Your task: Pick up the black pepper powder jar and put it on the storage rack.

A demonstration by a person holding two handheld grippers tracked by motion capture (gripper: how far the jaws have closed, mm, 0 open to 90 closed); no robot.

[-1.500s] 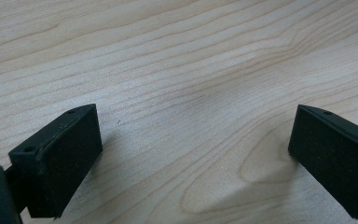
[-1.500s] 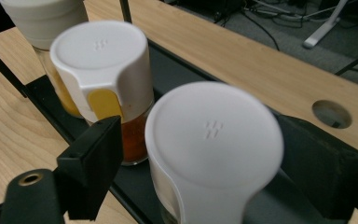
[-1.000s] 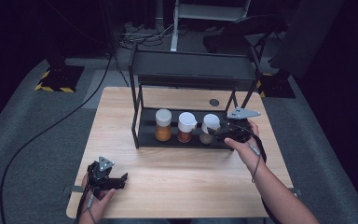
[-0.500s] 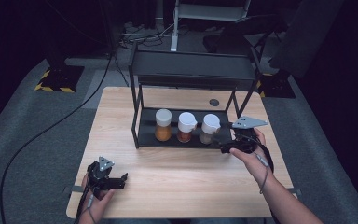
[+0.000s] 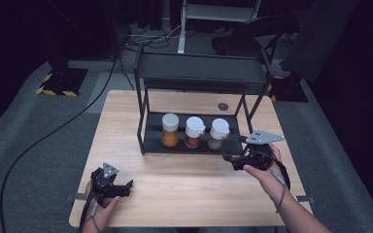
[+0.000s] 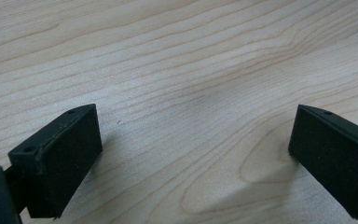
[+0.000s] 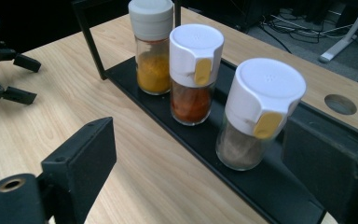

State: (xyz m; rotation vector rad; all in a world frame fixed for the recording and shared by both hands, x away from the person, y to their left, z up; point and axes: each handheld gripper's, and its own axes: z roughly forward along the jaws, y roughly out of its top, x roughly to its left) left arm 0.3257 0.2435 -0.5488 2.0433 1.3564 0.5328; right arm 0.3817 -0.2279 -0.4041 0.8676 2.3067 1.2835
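We judge the job barely begun: our right gripper, jaws wide and empty, hovers beside the grey-spice shaker on the rack's lower shelf, left gripper open, idle.

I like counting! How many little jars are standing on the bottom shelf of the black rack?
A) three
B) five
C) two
A: three jars stand in a row on the rack's bottom shelf, a yellow-orange one, a red one and a greyish one.
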